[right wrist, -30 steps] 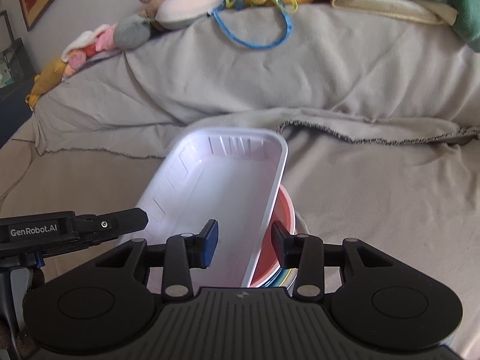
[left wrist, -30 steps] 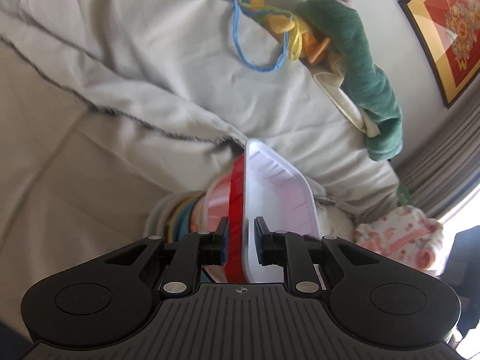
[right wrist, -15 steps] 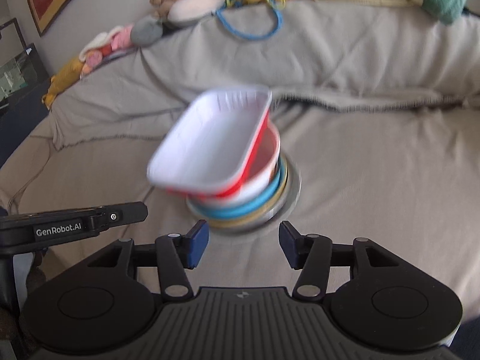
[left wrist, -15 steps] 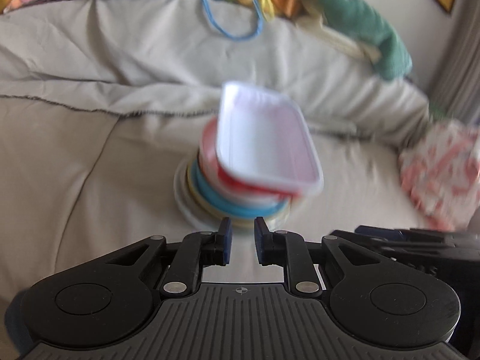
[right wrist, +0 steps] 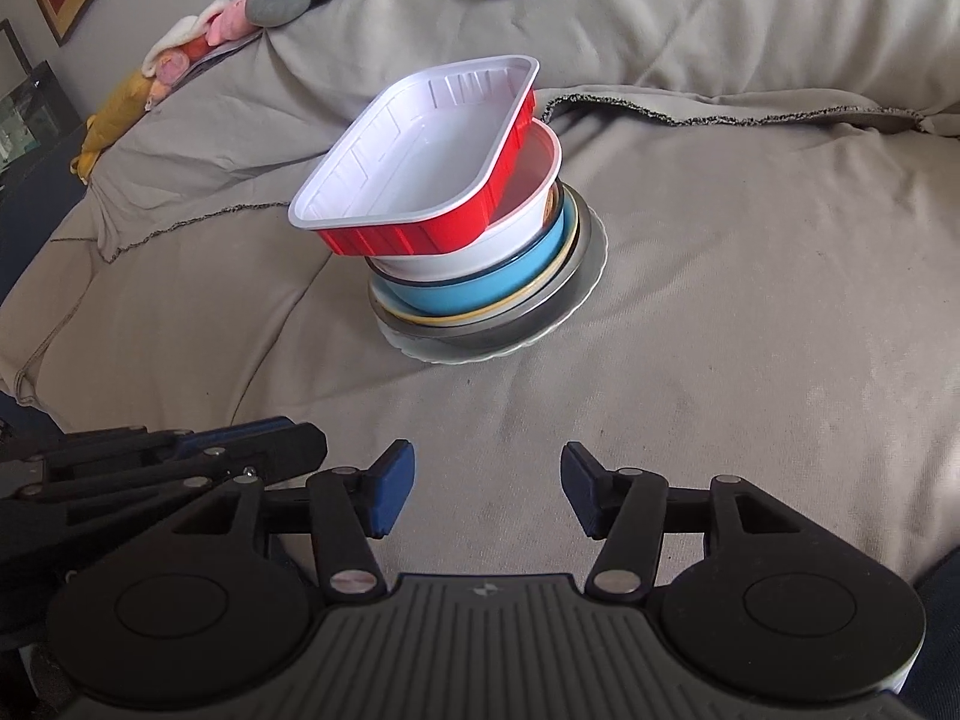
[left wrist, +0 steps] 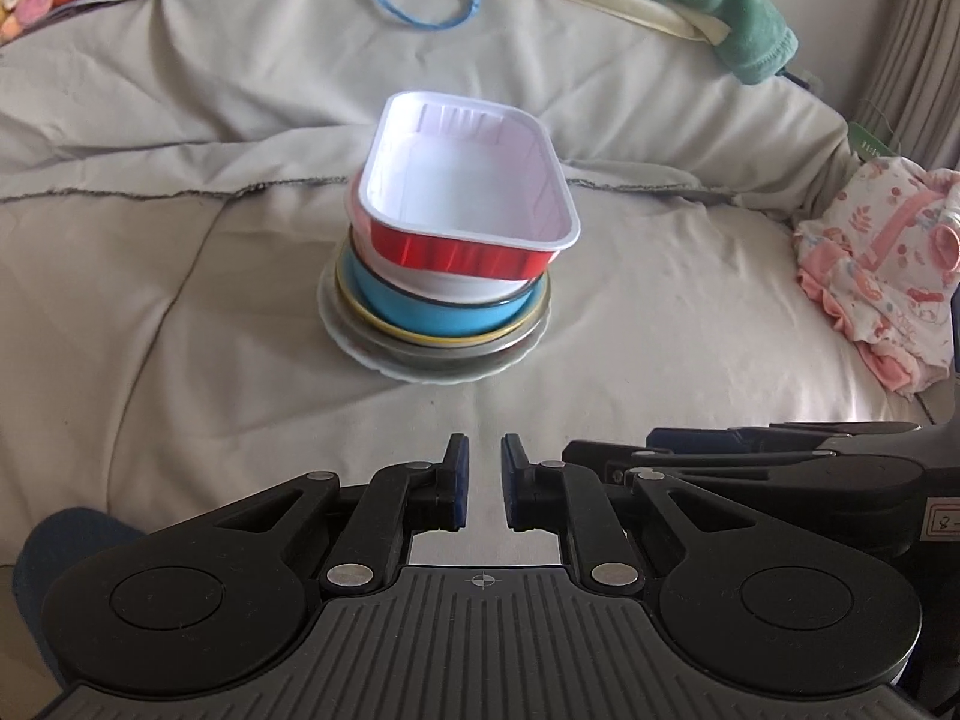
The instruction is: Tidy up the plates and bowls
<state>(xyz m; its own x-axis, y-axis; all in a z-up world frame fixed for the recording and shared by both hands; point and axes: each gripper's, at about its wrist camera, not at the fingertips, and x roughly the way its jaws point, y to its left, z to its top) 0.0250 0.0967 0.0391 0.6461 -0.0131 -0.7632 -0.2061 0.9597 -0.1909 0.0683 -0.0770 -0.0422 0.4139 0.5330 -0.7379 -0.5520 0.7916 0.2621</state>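
A: Where is the stack?

B: Straight ahead of both tongs, on the grey bedcover, well apart from either set of tips. On top sits a red tray with a white inside, tilted and overhanging a white bowl. Below that come a blue bowl, a yellow-rimmed plate, and a white scalloped plate at the bottom. There may be a grey metal plate between those last two, but the rims overlap too closely to be sure.

A: And the tongs?

B: The left gripper has its blue pads drawn near together with a narrow gap showing, and nothing between them. The right gripper is spread wide, also holding nothing. Each one shows at the edge of the other's view, so they sit side by side.

A: Anything else nearby?

B: A pink patterned cloth lies off to the right of the left tongs, and soft toys line the far edge, beyond the stack.
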